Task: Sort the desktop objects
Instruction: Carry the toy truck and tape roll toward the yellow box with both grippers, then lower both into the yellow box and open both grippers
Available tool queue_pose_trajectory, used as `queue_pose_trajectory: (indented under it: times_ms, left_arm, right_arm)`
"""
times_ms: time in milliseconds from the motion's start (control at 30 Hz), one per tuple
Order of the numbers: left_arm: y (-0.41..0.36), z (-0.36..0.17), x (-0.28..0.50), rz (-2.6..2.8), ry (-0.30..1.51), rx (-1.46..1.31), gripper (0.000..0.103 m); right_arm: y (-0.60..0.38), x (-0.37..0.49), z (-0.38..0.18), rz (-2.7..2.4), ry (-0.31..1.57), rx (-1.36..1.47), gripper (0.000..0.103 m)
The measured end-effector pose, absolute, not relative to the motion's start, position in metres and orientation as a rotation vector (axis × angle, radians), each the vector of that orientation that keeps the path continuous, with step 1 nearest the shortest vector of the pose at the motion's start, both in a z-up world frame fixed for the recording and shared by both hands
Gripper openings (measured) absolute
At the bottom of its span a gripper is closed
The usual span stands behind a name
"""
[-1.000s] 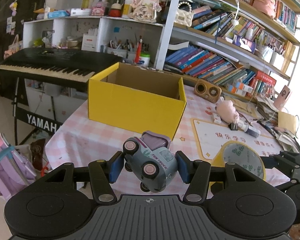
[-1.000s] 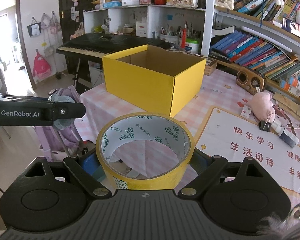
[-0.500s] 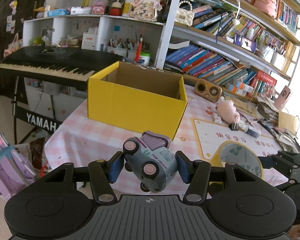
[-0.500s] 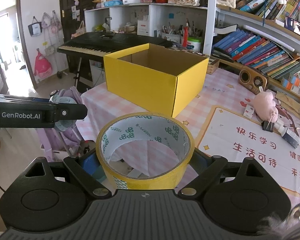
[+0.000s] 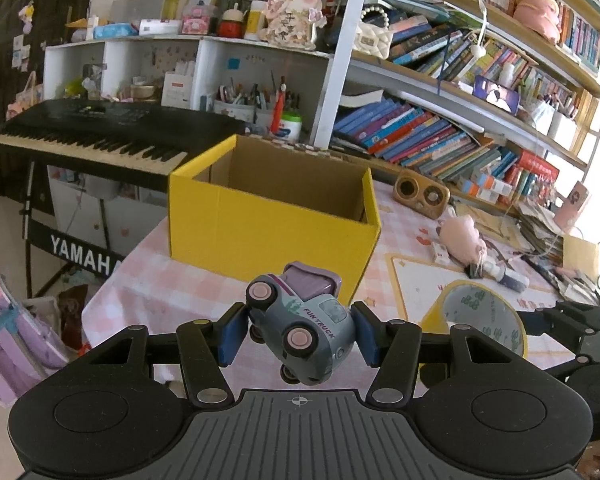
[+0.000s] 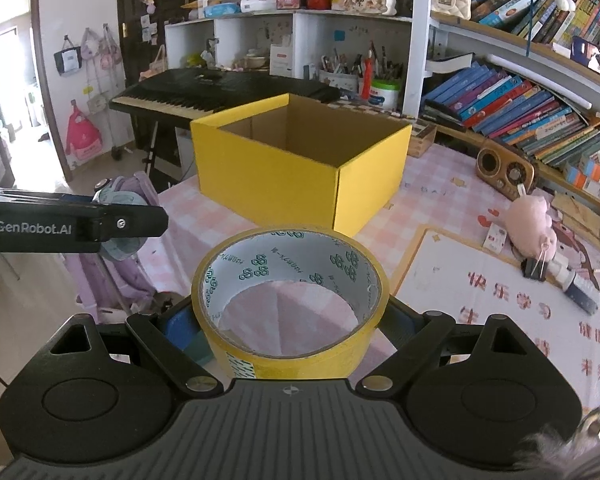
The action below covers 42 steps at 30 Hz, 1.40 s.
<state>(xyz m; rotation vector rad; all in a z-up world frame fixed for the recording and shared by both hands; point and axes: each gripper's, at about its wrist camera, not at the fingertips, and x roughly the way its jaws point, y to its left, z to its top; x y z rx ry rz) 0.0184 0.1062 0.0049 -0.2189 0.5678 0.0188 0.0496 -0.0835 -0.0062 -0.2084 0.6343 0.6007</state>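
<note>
My left gripper [image 5: 298,338] is shut on a grey-blue toy truck [image 5: 306,326] with pink wheels, held tilted in the air short of the open yellow box [image 5: 272,222]. My right gripper [image 6: 292,320] is shut on a wide roll of yellow tape [image 6: 290,304], its hole facing up, in front of the same yellow box [image 6: 300,176]. The tape roll [image 5: 482,320] also shows at the right of the left wrist view. In the right wrist view the left gripper's side [image 6: 72,226] crosses the left edge, with the toy truck [image 6: 118,200] behind it.
The box stands on a pink checked tablecloth [image 6: 432,196]. A wooden speaker [image 6: 506,170], a pink plush toy [image 6: 530,222], a binder clip [image 6: 536,268] and a printed mat [image 6: 500,304] lie to the right. A black keyboard [image 5: 96,132] and crowded bookshelves [image 5: 440,140] stand behind.
The left wrist view has drawn slightly closer to the yellow box, the truck unmoved in the jaws. The right gripper and its tape roll stay as they were.
</note>
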Motion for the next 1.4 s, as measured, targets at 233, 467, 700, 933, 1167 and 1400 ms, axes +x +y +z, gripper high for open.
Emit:
queue_pose_trajectory:
  times_ms: [233, 467, 700, 933, 1167, 1400]
  left_arm:
    - [0.118, 0.024, 0.05, 0.037, 0.51, -0.209, 0.056]
    - [0.126, 0.045, 0.095, 0.051, 0.456, -0.173, 0.056]
    - [0.131, 0.054, 0.147, 0.068, 0.447, -0.128, 0.056]
    - [0.137, 0.036, 0.208, 0.1, 0.533, -0.095, 0.056]
    - [0.142, 0.017, 0.249, 0.119, 0.618, -0.07, 0.056]
    - [0.139, -0.008, 0.287, 0.108, 0.717, -0.026, 0.056]
  right_arm:
    - [-0.076, 0.085, 0.01, 0.609, 0.571, -0.217, 0.091]
    - [-0.065, 0.136, 0.032, 0.632, 0.483, -0.232, 0.091]
    - [-0.046, 0.2, 0.049, 0.672, 0.42, -0.283, 0.091]
    - [-0.014, 0.261, 0.032, 0.733, 0.452, -0.414, 0.091]
    - [0.017, 0.298, 0.001, 0.851, 0.522, -0.594, 0.09]
    - [0.046, 0.323, -0.025, 0.957, 0.598, -0.746, 0.091]
